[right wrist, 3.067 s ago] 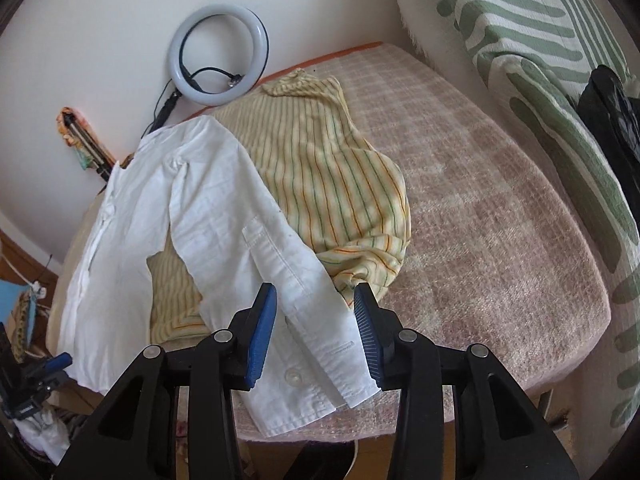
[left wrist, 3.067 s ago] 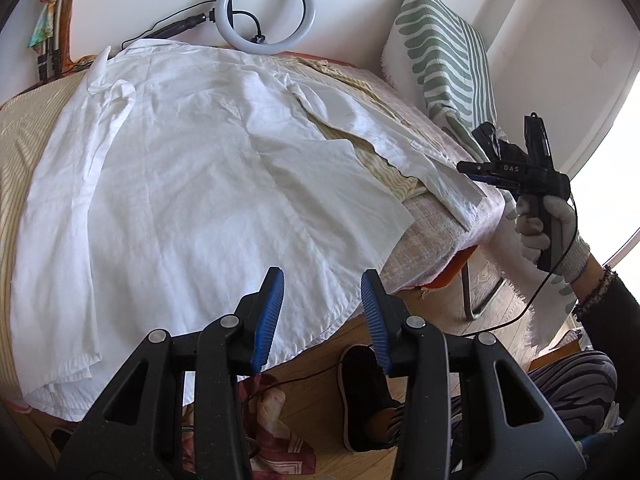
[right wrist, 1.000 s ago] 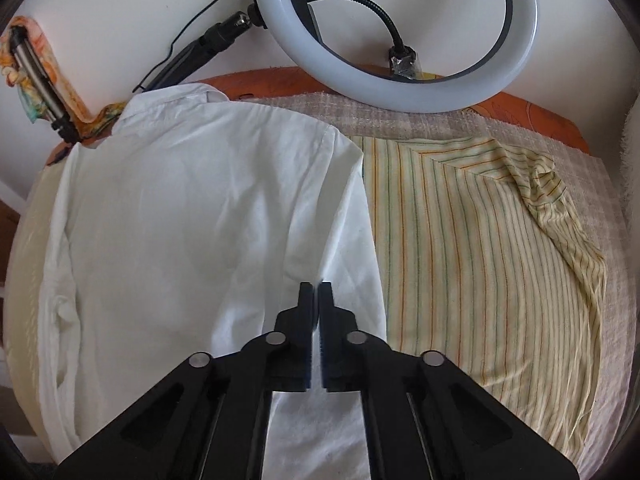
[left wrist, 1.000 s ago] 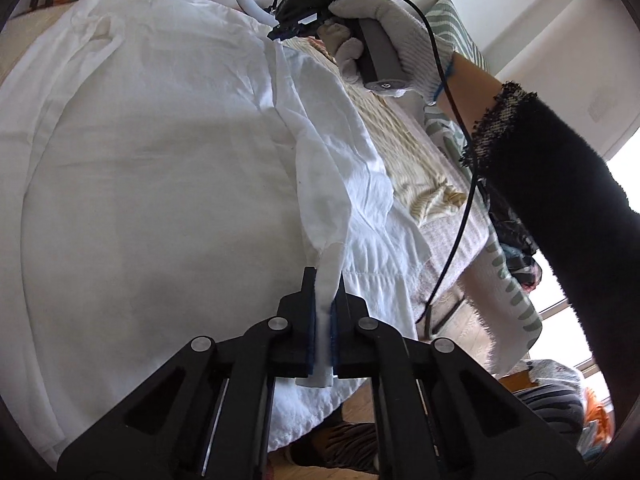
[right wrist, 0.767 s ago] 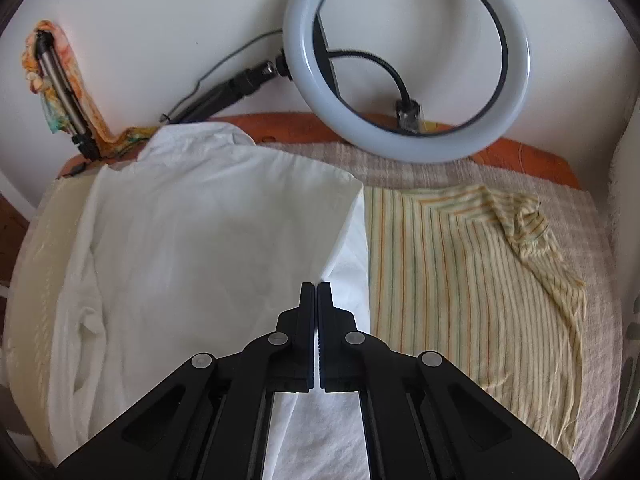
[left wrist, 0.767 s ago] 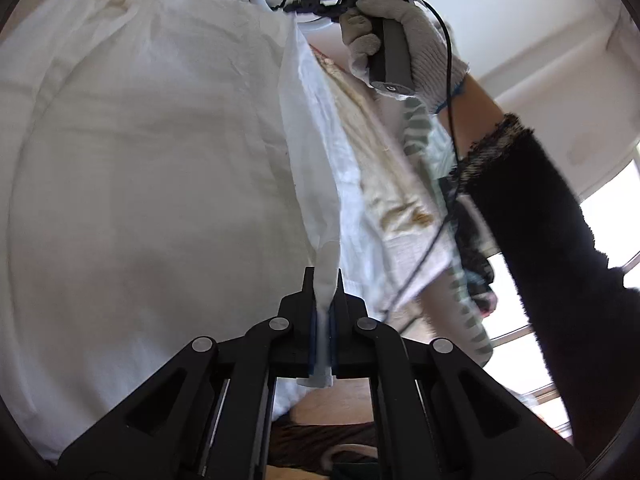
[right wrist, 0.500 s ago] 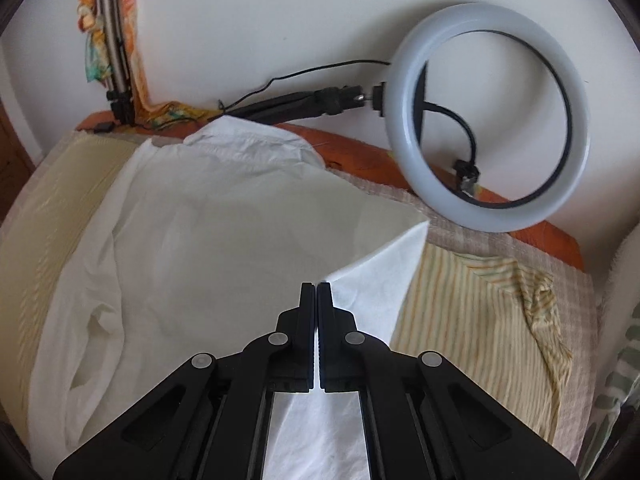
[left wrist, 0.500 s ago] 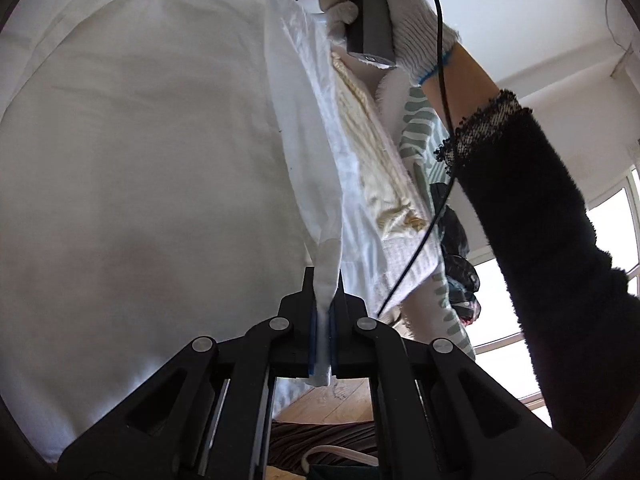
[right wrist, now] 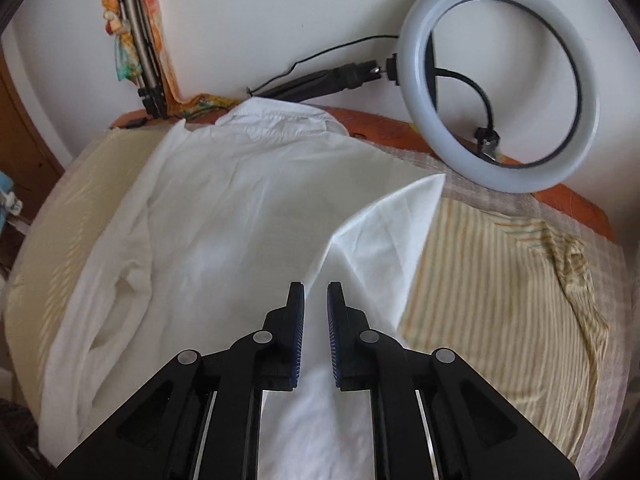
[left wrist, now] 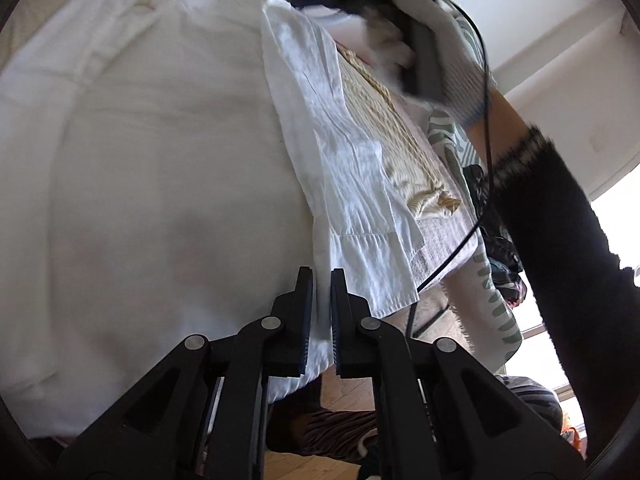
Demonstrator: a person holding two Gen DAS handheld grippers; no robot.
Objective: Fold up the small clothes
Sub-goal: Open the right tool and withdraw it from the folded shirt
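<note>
Across the bed (right wrist: 520, 204), from roughly nine o'clock to the middle, lies the white woven button-up shirt (right wrist: 224, 216), its right side panel turned over toward the centre; a yellow striped knit top (right wrist: 500, 280) waits at three o'clock and a white ring light (right wrist: 500, 80) stands at one o'clock. Judging by this, the first lengthwise fold is being laid. The right gripper (right wrist: 316, 308) has just been opening, its jaws slightly parted with no cloth between them. The left gripper (left wrist: 321, 312) shows a narrow gap at the hem; whether it pinches cloth I cannot tell. Next, both likely need to let go and reach for the opposite side panel.
</note>
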